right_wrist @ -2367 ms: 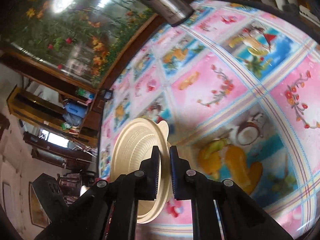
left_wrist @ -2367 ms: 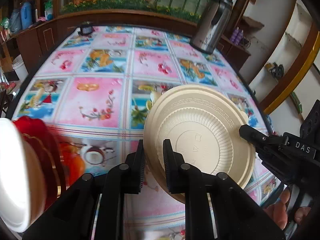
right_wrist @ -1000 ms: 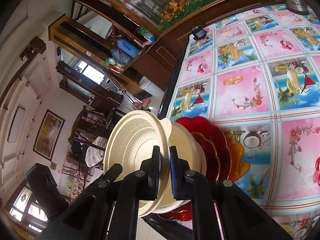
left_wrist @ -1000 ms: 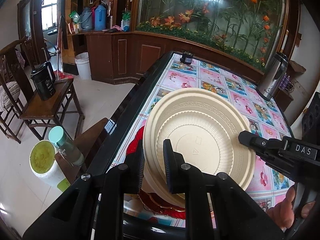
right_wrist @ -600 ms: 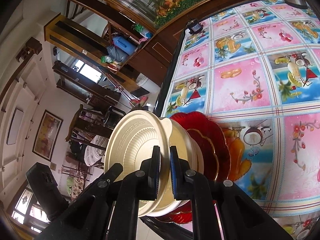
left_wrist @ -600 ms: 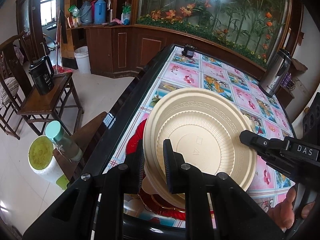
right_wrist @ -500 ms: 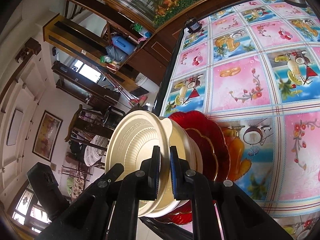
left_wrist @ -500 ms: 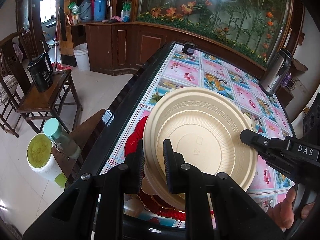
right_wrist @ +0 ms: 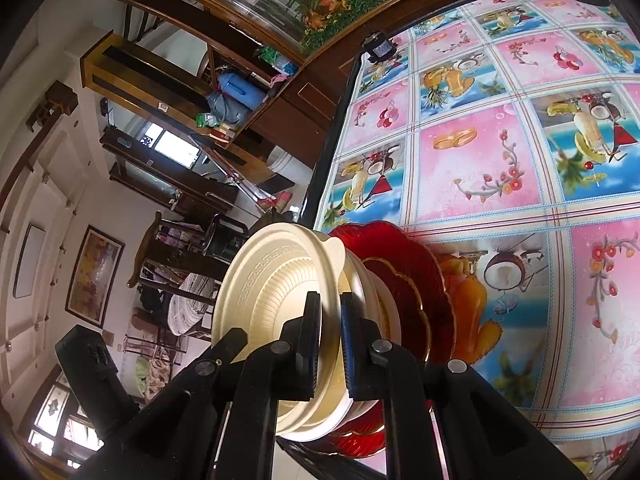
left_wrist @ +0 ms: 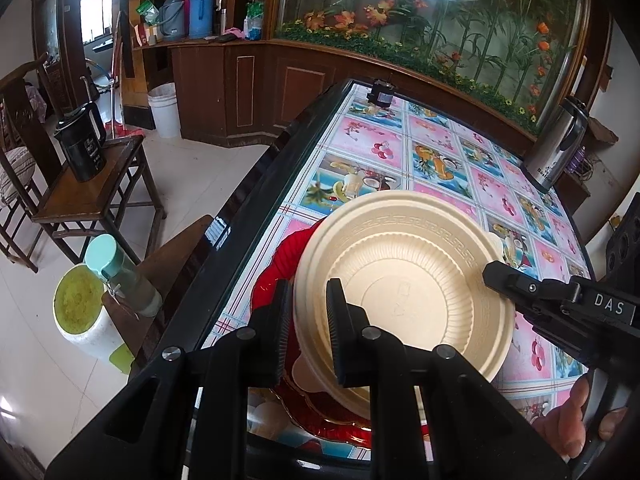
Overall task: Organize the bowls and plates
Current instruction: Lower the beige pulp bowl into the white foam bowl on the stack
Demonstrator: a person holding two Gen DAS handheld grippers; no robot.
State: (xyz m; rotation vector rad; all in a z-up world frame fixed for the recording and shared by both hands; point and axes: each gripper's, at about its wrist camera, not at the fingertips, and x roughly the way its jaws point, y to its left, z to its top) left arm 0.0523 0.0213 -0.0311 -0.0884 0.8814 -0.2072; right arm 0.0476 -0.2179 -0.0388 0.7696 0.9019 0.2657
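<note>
A cream plastic bowl (left_wrist: 404,292) with ribbed walls is held by both grippers over a stack at the table's near left corner. My left gripper (left_wrist: 307,320) is shut on its near rim. My right gripper (right_wrist: 330,332) is shut on the opposite rim and also shows in the left wrist view (left_wrist: 504,280). The bowl also shows in the right wrist view (right_wrist: 272,284). Under it sit another cream bowl (right_wrist: 366,292) and red scalloped plates (right_wrist: 408,276), also visible in the left wrist view (left_wrist: 280,264). Whether the held bowl touches the one below I cannot tell.
The table (left_wrist: 440,152) has a fruit-patterned cloth and a dark edge (left_wrist: 240,216). A steel thermos (left_wrist: 554,152) stands at the far right, a small black object (left_wrist: 382,94) at the far edge. A wooden stool with a black kettle (left_wrist: 82,148) and a green bottle (left_wrist: 120,276) stand left of the table.
Both grippers carried the cream bowl left across the table to the stack of red plates and bowl at the corner, and it has sunk slightly lower over the stack.
</note>
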